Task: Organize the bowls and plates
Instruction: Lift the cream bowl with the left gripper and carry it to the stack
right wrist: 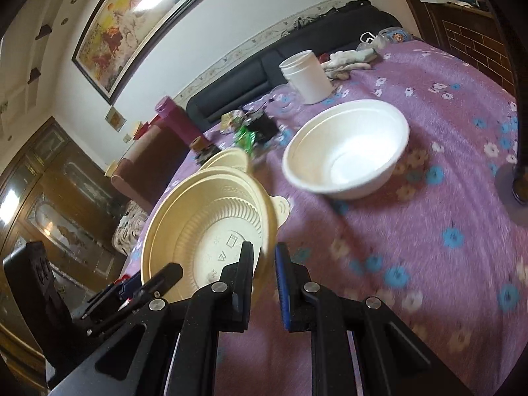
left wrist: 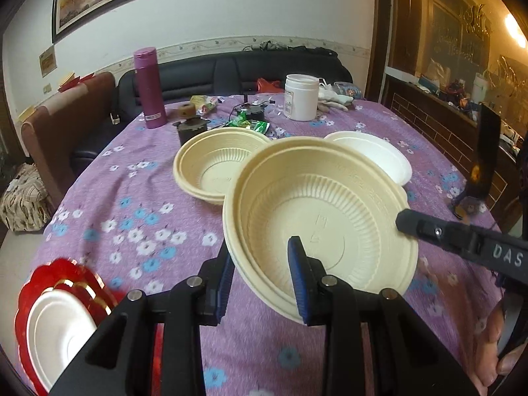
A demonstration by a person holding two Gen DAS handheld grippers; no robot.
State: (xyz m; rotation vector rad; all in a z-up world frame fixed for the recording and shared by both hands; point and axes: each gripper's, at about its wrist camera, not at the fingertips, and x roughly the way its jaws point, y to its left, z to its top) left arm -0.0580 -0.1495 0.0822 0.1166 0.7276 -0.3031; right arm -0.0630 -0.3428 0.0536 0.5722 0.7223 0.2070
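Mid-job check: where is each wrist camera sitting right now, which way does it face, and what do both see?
Left wrist: behind the left gripper, looking across the table toward the sofa; its fingers straddle the beige bowl rim; right gripper enters from the right.
Right wrist: tilted, behind the right gripper, at the same bowl's rim, facing the white bowl.
Shared: beige bowl, white jar, purple flask.

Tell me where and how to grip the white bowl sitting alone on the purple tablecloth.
Grip the white bowl by its rim, one finger inside the wall and one outside. It stands upright and open-topped on the tablecloth, too wide to span, so the thin lip is probably the only pinchable part. Come from above on its near side with the right gripper, which faces it but now straddles the cream bowl's rim.
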